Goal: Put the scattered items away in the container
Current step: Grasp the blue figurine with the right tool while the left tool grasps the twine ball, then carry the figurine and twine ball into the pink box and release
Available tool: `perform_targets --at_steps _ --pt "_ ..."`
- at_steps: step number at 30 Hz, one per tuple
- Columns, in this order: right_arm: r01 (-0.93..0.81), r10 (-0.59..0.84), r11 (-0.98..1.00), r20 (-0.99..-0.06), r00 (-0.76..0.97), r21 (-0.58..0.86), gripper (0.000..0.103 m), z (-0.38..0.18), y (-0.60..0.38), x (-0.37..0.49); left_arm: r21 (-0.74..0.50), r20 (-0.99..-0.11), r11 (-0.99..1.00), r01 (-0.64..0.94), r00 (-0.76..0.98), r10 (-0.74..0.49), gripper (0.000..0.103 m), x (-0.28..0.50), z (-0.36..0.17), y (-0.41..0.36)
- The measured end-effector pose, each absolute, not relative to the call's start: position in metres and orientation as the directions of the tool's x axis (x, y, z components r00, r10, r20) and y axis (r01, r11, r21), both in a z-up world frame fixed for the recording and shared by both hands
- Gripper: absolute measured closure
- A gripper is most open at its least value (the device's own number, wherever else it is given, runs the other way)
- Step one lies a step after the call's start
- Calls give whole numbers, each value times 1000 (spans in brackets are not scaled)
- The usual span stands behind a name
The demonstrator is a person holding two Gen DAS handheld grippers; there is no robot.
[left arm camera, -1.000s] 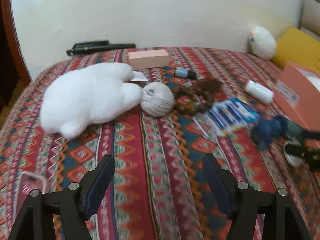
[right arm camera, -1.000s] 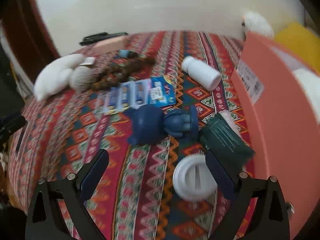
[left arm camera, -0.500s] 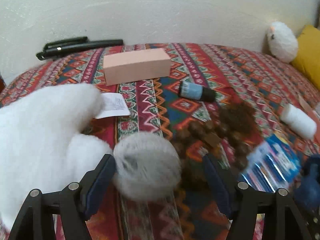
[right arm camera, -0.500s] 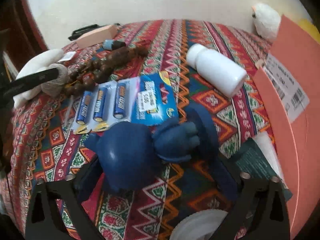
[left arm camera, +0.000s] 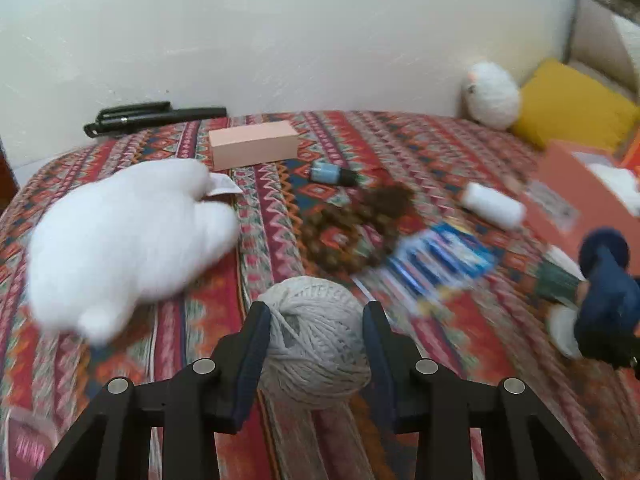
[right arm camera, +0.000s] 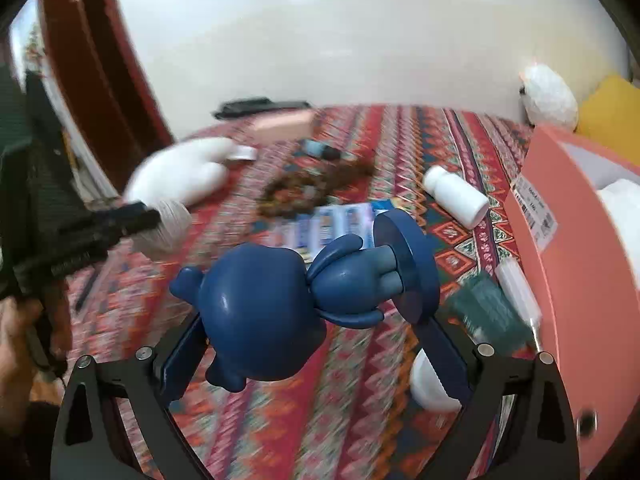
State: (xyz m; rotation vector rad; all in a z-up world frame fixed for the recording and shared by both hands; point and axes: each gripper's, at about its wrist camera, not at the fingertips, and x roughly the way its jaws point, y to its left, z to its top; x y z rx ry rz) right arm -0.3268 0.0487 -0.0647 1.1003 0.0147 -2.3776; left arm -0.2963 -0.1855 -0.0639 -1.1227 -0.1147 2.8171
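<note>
Container [right arm camera: 580, 280], the pink box, is stood at the bed's right edge. Blue figure [right arm camera: 280, 304] is clamped by right tool [right arm camera: 316, 344] across head and base, lifted for transfer. Yarn ball [left arm camera: 316, 344] is gripped by left tool [left arm camera: 316, 356] at its widest point.
</note>
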Motion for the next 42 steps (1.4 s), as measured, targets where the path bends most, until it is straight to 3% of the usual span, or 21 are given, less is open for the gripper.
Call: perform_targets --at_steps 10,13,20,23,25,27,28,31,34,35,38,42 --pt "439 -476 -864 -686 -551 247 5 -37 101 -183 -171 -640 -972 -163 -732 235 64 -151 -25 -145" --pt "396 -455 -882 -681 -573 256 5 -33 132 -155 -174 -633 -956 -235 -717 291 92 -134 -14 -113" --pt "253 -370 -929 -650 -664 270 5 -17 223 -138 -153 -592 -889 -431 -680 432 92 -159 21 -5" --pt "192 -358 -929 -629 -690 317 5 -11 261 -141 -59 -653 -905 -421 -670 354 85 -164 -11 17" --pt "175 -346 -930 -612 -711 322 5 -8 280 -136 -1 -707 -914 -405 -646 287 64 -163 -45 26" --pt "156 -324 -937 -613 -721 312 5 -11 293 -134 -18 -811 -915 -402 -530 248 63 -152 -106 26" --pt "148 -318 -939 -617 -720 311 5 -14 298 -134 -39 -847 -918 -396 -474 240 71 -149 -130 23" --pt "124 -309 -939 -631 -712 321 5 -21 309 -145 -106 -813 -945 -310 -520 262 71 -170 -113 5" --pt "123 -326 -928 -606 -726 352 5 -18 314 -158 -138 -755 -946 -295 -586 293 38 -198 -78 3" --pt "122 -329 -925 -595 -734 361 5 -16 316 -161 -140 -736 -940 -312 -602 310 33 -210 -69 8" --pt "124 -341 -913 -563 -753 388 5 -9 320 -174 -116 -715 -921 -371 -613 337 33 -253 -62 35" --pt "119 -333 -914 -551 -765 388 5 0 329 -200 -54 -769 -910 -411 -564 301 33 -312 -96 82"
